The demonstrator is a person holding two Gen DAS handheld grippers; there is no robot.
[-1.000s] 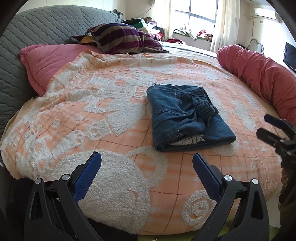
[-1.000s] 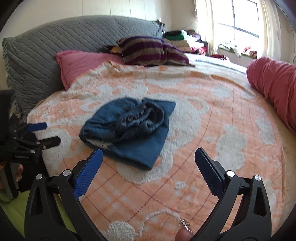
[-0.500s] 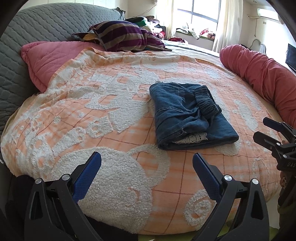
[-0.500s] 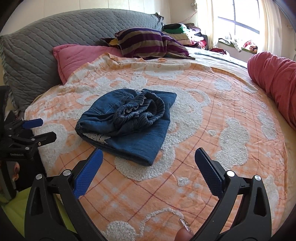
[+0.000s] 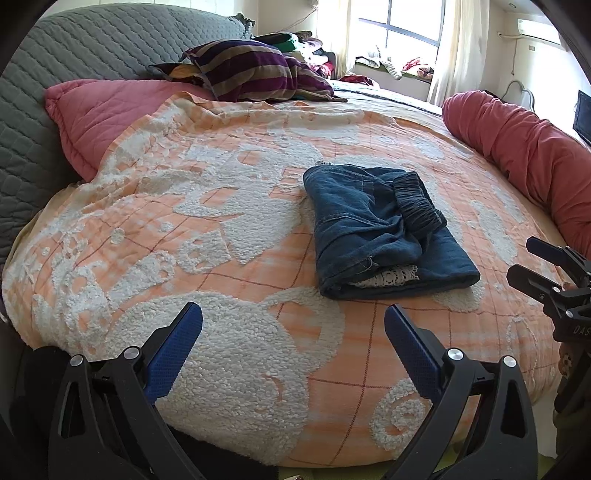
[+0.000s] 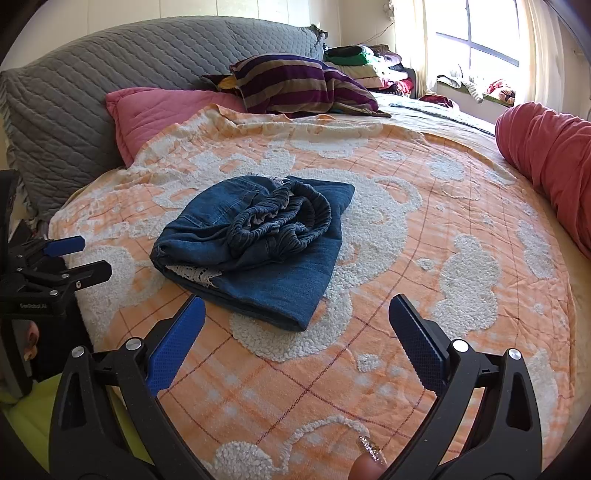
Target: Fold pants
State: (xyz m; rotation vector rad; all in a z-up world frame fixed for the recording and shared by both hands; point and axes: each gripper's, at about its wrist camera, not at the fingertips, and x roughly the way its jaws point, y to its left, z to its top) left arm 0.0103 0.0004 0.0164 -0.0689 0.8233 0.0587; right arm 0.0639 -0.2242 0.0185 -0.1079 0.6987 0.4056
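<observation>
Blue denim pants (image 5: 384,232) lie folded into a compact bundle on the orange-and-white bedspread (image 5: 221,229), the elastic waistband on top and a bit of white lace showing at the near edge. In the right wrist view the same pants (image 6: 258,240) sit ahead and slightly left. My left gripper (image 5: 293,334) is open above the near edge of the bed, short of the pants, holding nothing. My right gripper (image 6: 295,328) is open too, just short of the bundle's near corner. Each gripper shows in the other's view: the right gripper (image 5: 546,262), the left gripper (image 6: 77,258).
A pink pillow (image 5: 107,110) and a striped pillow (image 5: 251,70) rest against the grey quilted headboard (image 5: 74,48). A red bolster (image 5: 524,147) lines the bed's right side. Piled clothes (image 6: 365,59) and a window (image 6: 476,26) stand beyond. A fingertip (image 6: 369,458) shows at the bottom edge.
Both cameras have shifted slightly, so the bed and pants sit a little lower and nearer in view. The pants have not moved and both grippers stay open.
</observation>
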